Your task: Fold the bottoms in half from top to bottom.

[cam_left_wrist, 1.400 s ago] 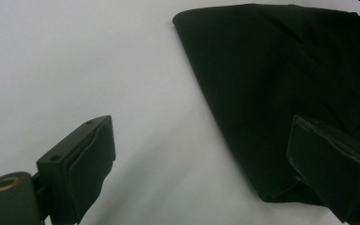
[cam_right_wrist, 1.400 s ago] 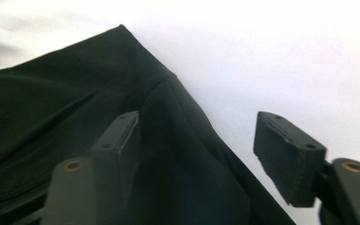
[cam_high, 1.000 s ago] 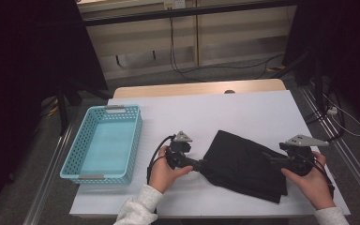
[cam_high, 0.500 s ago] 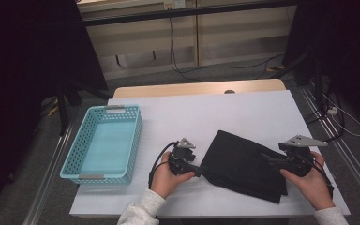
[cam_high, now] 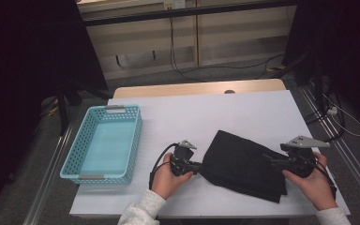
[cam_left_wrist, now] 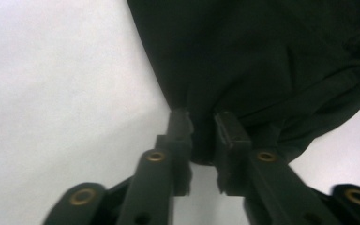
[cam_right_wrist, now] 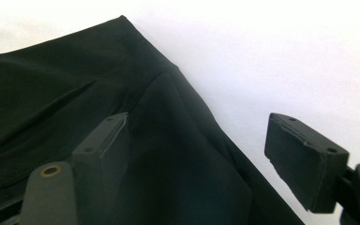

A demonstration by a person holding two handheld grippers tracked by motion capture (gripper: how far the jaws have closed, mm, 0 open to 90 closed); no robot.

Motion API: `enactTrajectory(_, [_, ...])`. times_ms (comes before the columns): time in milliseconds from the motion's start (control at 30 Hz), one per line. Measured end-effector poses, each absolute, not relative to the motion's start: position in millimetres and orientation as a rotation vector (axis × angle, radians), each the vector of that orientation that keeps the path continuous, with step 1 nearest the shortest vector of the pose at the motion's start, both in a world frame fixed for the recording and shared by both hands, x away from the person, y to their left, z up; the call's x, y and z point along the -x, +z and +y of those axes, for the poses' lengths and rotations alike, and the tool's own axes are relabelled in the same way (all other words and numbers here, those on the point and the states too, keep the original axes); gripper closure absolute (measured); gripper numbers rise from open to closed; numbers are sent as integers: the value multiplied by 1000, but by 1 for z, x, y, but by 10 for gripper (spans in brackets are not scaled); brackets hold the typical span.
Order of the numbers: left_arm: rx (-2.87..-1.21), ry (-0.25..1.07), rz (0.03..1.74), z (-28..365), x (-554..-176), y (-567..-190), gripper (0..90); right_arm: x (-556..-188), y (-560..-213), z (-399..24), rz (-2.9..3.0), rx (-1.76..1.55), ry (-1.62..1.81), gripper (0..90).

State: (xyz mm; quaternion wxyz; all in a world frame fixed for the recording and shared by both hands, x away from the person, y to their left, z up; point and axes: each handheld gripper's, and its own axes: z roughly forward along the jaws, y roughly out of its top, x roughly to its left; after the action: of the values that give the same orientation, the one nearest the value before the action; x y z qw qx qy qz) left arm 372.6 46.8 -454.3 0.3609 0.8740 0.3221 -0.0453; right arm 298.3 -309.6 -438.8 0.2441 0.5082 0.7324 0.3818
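While the folded black fabric garment [cam_high: 246,167] lies right of the perforated turquoise plastic basket [cam_high: 82,150], its long axis slants from upper left to lower right, away from the basket, whose inside holds nothing. Having just been closing, the left gripper [cam_left_wrist: 201,123] pinches the garment's near corner. The right gripper [cam_right_wrist: 206,140] stands wide open over the cloth's far edge.

Black folded cloth [cam_high: 243,165] on white table [cam_high: 225,112], left claw [cam_high: 199,166] at its corner, right claw [cam_high: 268,159] over its edge, blue basket [cam_high: 77,154] left.
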Motion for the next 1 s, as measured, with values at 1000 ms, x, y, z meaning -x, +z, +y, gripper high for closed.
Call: enactTrajectory(1000, [-2287, -104, 947, 75, -464, -431, 823, -291, -437, -307, 1969, -1384, 1087, 193])
